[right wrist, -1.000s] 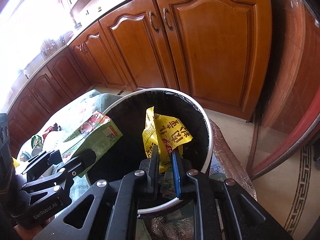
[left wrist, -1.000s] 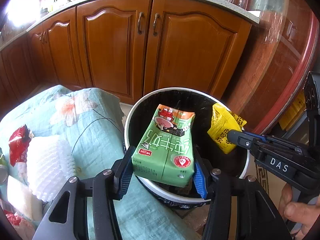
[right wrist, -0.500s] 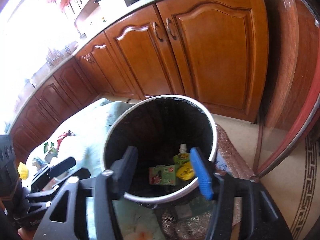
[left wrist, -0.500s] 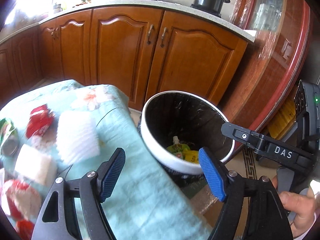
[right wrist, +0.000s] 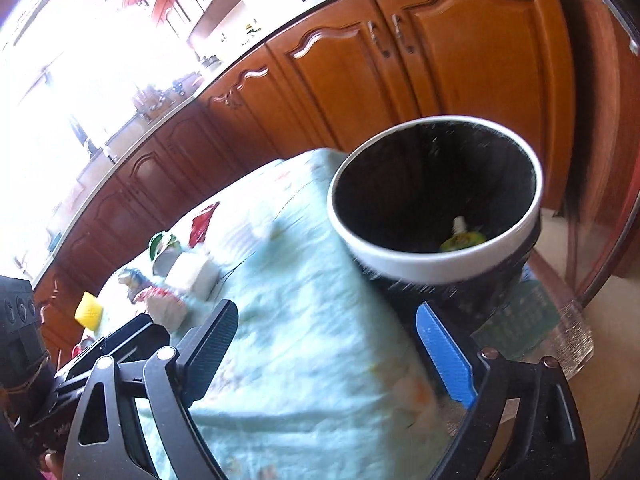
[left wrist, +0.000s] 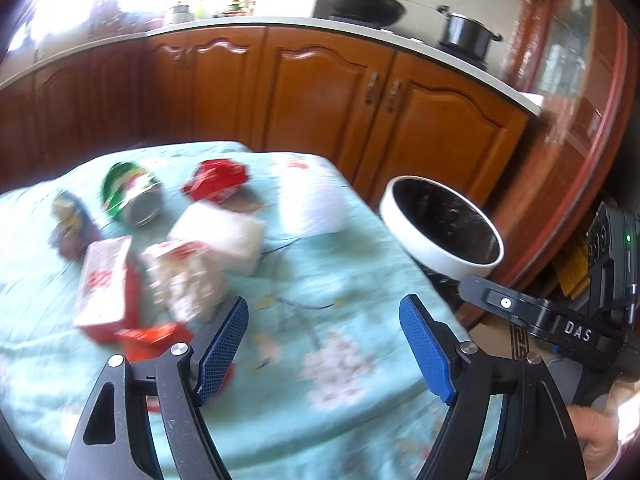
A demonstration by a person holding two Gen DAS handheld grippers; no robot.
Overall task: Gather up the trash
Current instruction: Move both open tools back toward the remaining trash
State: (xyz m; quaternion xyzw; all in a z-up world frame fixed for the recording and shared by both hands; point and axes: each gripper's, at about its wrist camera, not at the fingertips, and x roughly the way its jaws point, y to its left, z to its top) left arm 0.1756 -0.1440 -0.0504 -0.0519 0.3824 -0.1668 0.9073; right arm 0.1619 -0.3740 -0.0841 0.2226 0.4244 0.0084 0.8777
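My left gripper [left wrist: 324, 344] is open and empty above the light-blue floral cloth [left wrist: 312, 292]. Left of it lies trash: a red-and-white carton [left wrist: 106, 280], a crumpled white-and-red wrapper [left wrist: 182, 276], a white foam block [left wrist: 220, 236], a red wrapper [left wrist: 216, 180] and a green-and-silver packet [left wrist: 132, 196]. The white-rimmed trash bin [left wrist: 440, 256] stands off the cloth's right edge. My right gripper [right wrist: 324, 344] is open and empty over the cloth, just short of the bin [right wrist: 420, 264]; a green pouch [right wrist: 464, 238] lies inside it.
Wooden cabinets [left wrist: 320, 96] run behind, with a pan [left wrist: 360, 4] and pot [left wrist: 468, 34] on the counter. A white foam sheet [left wrist: 312, 200] lies near the bin. A yellow object [right wrist: 89, 312] sits at the cloth's far left. Glass-topped furniture [right wrist: 600, 200] curves on the right.
Both grippers opened and dropped the green carton and yellow packet into the bin, then pulled back and swung left over the cloth toward the remaining trash.
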